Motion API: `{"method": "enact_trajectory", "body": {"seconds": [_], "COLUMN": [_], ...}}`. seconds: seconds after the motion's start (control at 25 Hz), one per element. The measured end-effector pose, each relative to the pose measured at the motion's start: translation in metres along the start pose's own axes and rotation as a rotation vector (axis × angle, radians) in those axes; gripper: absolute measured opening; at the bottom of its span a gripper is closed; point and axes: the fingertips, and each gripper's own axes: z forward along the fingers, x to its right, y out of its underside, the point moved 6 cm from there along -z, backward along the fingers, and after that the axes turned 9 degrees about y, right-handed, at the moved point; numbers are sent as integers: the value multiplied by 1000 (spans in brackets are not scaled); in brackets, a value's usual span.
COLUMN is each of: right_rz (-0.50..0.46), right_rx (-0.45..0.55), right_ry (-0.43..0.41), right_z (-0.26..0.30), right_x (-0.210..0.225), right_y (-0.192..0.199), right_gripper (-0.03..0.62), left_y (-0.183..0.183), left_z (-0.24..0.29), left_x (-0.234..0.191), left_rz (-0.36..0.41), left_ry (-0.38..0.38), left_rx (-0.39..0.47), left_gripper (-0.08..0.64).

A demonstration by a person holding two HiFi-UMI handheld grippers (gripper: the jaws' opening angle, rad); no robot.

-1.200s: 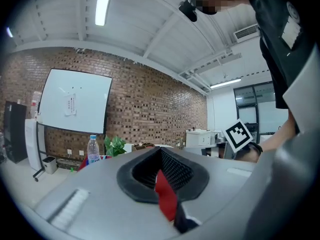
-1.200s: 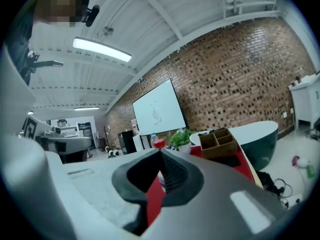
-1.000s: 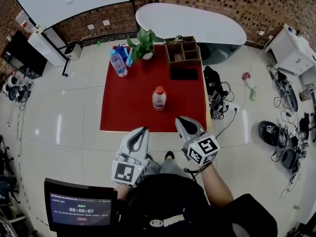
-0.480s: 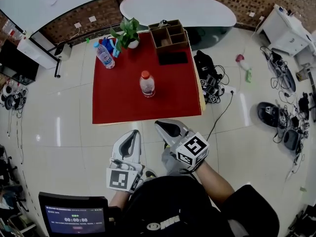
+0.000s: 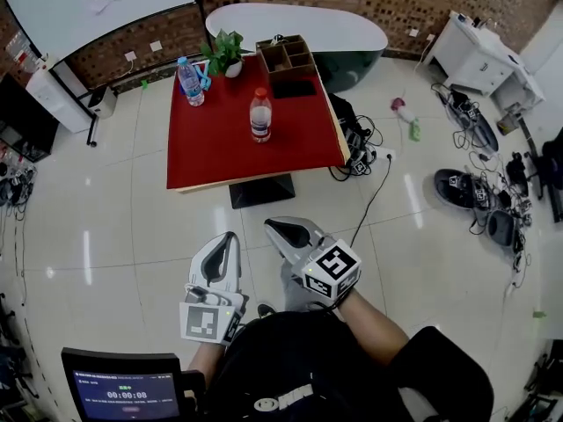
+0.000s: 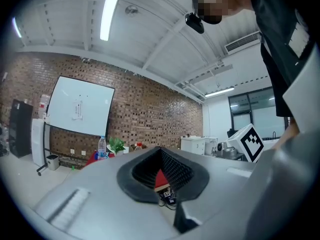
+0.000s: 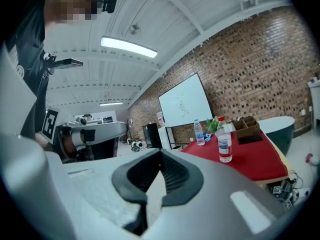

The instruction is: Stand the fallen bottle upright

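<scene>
Red-capped clear plastic bottle (image 5: 259, 115) stands upright on the red surface (image 5: 211, 156), well ahead of left gripper (image 5: 230, 237) and right gripper (image 5: 273, 225), fingers pressed together, empty; right looks slightly nearer.

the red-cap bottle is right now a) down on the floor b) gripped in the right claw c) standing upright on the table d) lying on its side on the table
C: the red-cap bottle stands upright, cap up, near the middle of the red table, as the right gripper view also shows.
</scene>
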Motion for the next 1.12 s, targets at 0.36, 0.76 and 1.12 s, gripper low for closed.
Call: {"method": "enact_trajectory", "body": {"seconds": [0.36, 0.76, 1.12], "right_rz": [-47, -2, -30], "right_rx": [-10, -8, 31], "right_ry": [87, 141, 58], "right_z": [-43, -77, -97], "right_x": [-43, -27, -23], "right_y": [-5, -14, -17], "right_gripper": [2, 3, 3], "left_y": [-11, -18, -15], "left_z": [-39, -27, -19], "left_x": [18, 51, 93], "left_rz": [-16, -13, -3], "left_ry": [9, 21, 22], "left_rx": [48, 29, 56], "left_gripper": [0, 0, 0]}}
